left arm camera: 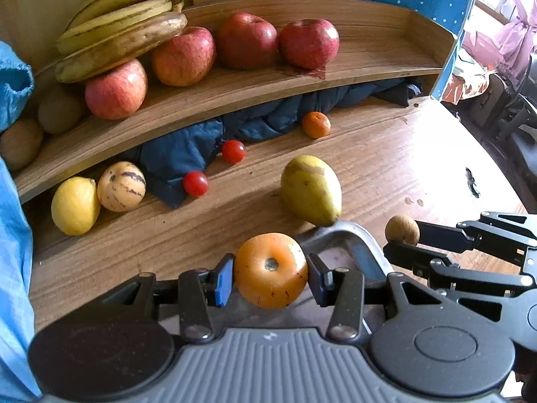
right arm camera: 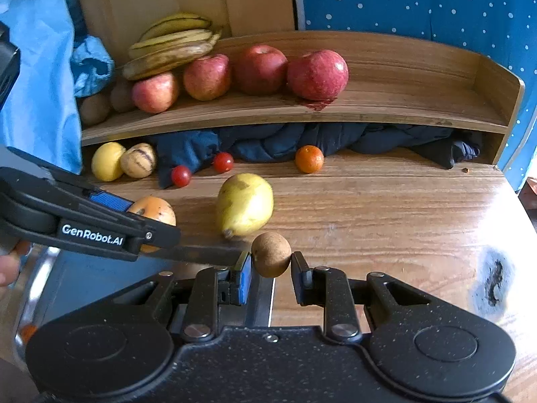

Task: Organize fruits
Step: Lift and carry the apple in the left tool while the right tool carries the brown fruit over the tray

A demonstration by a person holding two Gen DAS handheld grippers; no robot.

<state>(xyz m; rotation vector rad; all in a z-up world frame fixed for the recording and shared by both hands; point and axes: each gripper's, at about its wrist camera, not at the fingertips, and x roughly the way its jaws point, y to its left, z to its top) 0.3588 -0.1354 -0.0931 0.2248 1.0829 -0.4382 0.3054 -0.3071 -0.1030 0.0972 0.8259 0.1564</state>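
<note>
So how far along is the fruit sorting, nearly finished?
Partly. Bananas, four apples and kiwis already sit on the shelf. The left gripper holds an orange fruit, the right gripper a small brown one. The pear, tomatoes, lemon and tangerine still wait on the table.

kiwis: partly behind blue sleeve | dark cloth: mostly hidden under shelf | chair: mostly behind left gripper

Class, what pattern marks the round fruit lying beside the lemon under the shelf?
Cream skin with dark purple stripes on the striped fruit; clearest in the left wrist view.
</note>
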